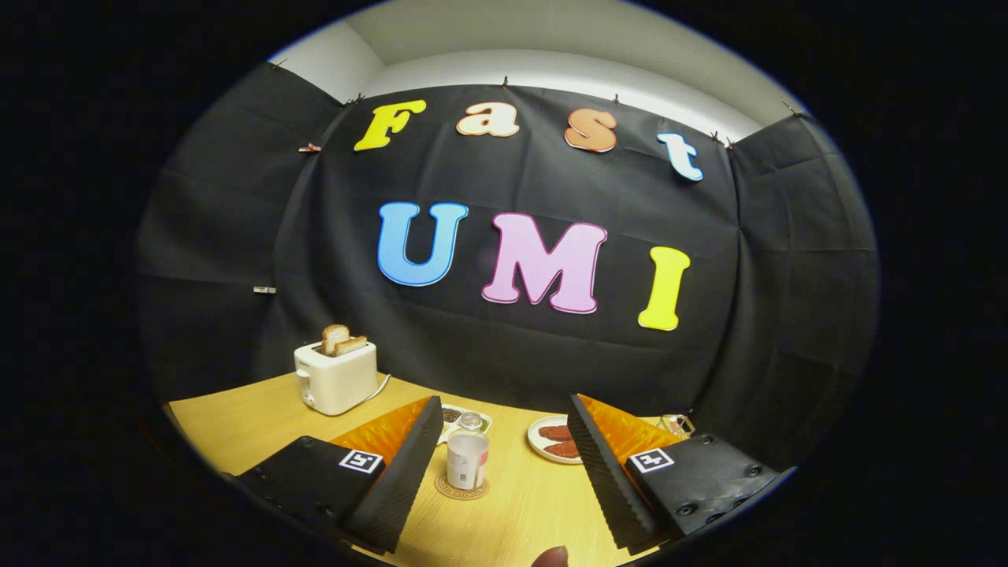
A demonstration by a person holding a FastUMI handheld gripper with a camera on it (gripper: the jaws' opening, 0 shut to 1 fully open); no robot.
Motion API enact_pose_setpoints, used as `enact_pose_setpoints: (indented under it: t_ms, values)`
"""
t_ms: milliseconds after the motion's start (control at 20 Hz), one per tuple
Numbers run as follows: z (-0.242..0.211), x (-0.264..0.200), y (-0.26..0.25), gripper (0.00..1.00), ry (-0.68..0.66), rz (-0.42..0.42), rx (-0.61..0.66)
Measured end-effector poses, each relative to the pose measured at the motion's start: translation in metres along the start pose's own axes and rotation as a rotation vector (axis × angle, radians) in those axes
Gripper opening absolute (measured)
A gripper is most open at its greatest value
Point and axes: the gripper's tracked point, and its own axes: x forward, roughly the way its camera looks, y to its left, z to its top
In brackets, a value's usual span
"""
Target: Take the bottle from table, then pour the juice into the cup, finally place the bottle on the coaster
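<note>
Fingers: the gripper [504, 472] has its two fingers spread wide apart, with nothing held between them and neither one touching anything.
Bottle: the bottle [468, 453] stands upright on the table, just ahead of the fingers and nearer the left one, clear of both. It has a pale label and a clear cap.
Coaster: a round coaster [461, 488] lies under the bottle; the bottle's base sits on it.
Cup: something glassy [676, 426] shows on the far right, beyond the right finger; it may be the cup, but it is too small and half hidden to tell, and so is whether it holds juice.
Table: a pale wooden table [252, 417] carries a toaster [336, 378] with bread at the far left, a small dish [455, 416] behind the bottle, and a plate [553, 441] of reddish food to the right of it.
Progress: the bottle rests on the coaster with the fingers released. That fits either the finished task or an untouched start; I cannot settle which.
Left to do: if finished, only drawing the gripper away; otherwise everything.
</note>
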Motion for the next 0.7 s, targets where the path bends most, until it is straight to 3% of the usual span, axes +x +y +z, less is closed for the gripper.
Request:
enact_pose_setpoints:
  t_ms: [350,700]
  values:
    - [0.037,-0.028,-0.018,0.97,-0.023,-0.032,-0.02]
    - [0.044,-0.06,-0.024,0.97,-0.021,-0.048,-0.029]
